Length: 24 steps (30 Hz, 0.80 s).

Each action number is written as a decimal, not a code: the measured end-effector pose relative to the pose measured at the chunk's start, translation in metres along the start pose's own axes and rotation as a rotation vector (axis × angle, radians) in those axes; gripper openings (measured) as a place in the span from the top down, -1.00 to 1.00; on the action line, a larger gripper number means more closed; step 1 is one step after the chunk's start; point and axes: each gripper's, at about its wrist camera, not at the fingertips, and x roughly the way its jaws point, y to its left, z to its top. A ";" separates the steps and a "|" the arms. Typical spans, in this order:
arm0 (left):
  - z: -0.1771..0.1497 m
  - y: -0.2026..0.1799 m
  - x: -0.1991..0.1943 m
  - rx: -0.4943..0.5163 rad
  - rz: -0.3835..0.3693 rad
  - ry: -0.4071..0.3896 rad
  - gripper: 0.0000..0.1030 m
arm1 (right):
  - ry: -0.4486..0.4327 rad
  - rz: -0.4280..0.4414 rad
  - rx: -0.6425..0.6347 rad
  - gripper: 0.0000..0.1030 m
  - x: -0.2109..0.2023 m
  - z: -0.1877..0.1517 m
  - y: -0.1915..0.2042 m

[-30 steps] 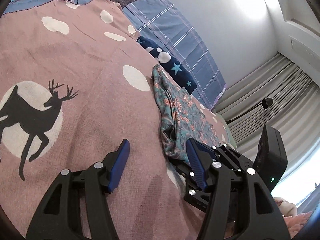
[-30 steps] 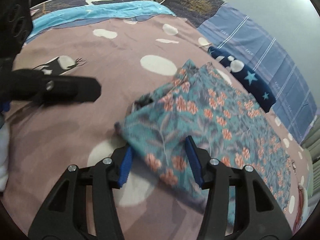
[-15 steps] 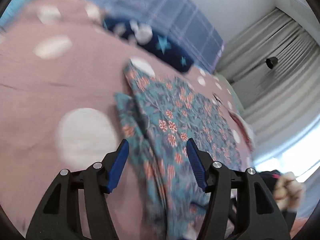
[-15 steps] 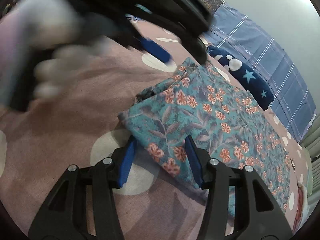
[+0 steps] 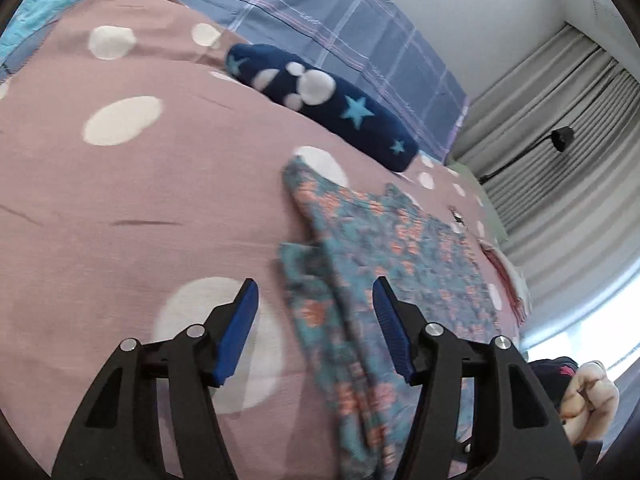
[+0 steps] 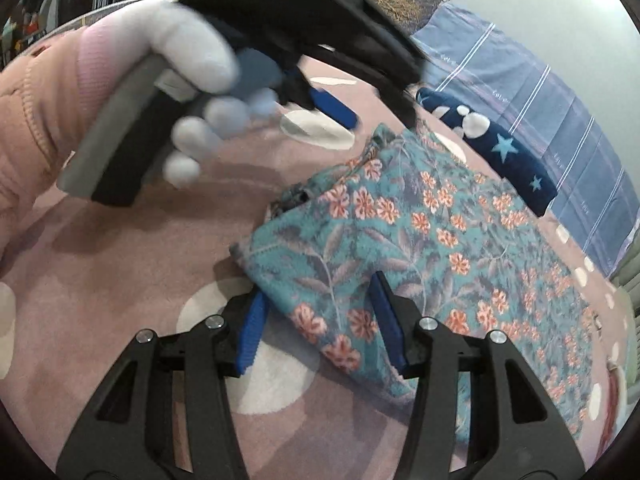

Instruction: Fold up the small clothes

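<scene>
Two grippers over floral garment (image 6: 432, 240), lying flat on pink dotted bedspread (image 5: 120, 208). Right gripper (image 6: 316, 320): jaws apart, straddling garment's near corner, pads not pressing. Left gripper (image 5: 316, 320): jaws apart above garment's left edge, no grip. Navy star-print item (image 5: 320, 104) beyond garment, apart. Blue plaid sheet (image 6: 540, 92): small repeated lettering, unreadable. Gloved hand (image 6: 192, 80) holds left gripper's handle.

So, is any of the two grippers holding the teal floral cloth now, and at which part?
Neither. The right gripper straddles the teal floral cloth near corner, jaws open. The left gripper hovers open over its edge.
</scene>
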 end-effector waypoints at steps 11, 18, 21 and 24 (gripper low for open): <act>0.022 -0.006 0.054 -0.090 -0.162 0.059 0.76 | -0.013 -0.017 -0.003 0.00 -0.005 -0.007 0.004; 0.022 -0.014 0.038 -0.025 -0.119 0.019 0.61 | -0.001 -0.047 -0.016 -0.03 0.001 0.002 0.005; 0.017 -0.007 0.051 -0.038 -0.099 0.072 0.16 | -0.008 -0.102 -0.045 -0.03 0.008 0.011 0.013; 0.016 -0.013 0.058 0.014 -0.085 0.057 0.20 | -0.013 -0.121 -0.062 0.14 0.013 0.017 0.016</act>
